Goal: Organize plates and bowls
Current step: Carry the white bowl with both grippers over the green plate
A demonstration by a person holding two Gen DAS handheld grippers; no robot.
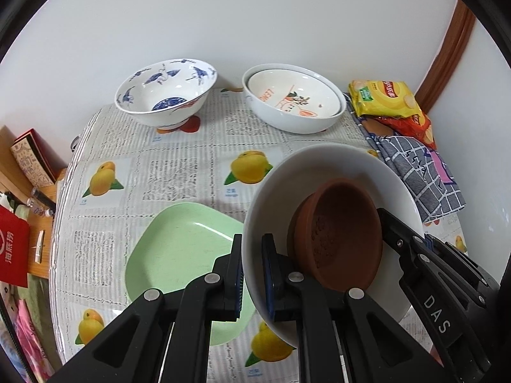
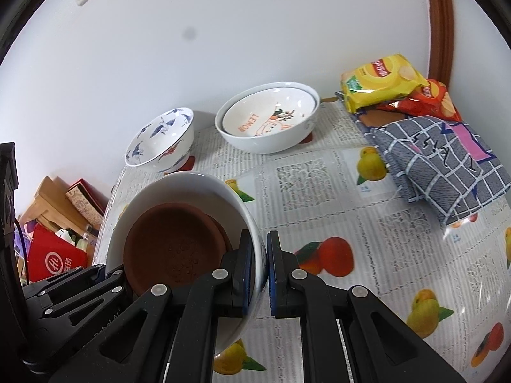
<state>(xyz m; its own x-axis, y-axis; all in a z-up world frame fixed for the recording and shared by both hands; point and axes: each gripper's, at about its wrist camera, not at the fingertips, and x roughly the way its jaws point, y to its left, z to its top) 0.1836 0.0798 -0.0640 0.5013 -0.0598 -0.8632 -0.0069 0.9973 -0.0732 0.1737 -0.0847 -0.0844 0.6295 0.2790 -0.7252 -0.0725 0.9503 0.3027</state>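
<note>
Both grippers hold one large white bowl (image 1: 335,166) by opposite sides of its rim. It also shows in the right wrist view (image 2: 179,185). A brown clay dish (image 1: 338,233) lies tilted inside it (image 2: 174,249). My left gripper (image 1: 252,284) is shut on the bowl's left rim. My right gripper (image 2: 261,277) is shut on its right rim. A green square plate (image 1: 179,255) lies on the table to the left of the bowl. A blue-patterned bowl (image 1: 166,92) and two nested white bowls (image 1: 293,102) stand at the back.
The table has a fruit-print cloth (image 2: 319,185). Yellow and red snack bags (image 2: 383,79) and a folded grey checked cloth (image 2: 440,166) lie at the back right. Boxes and a red bag (image 1: 12,252) sit off the table's left edge. A wall is close behind.
</note>
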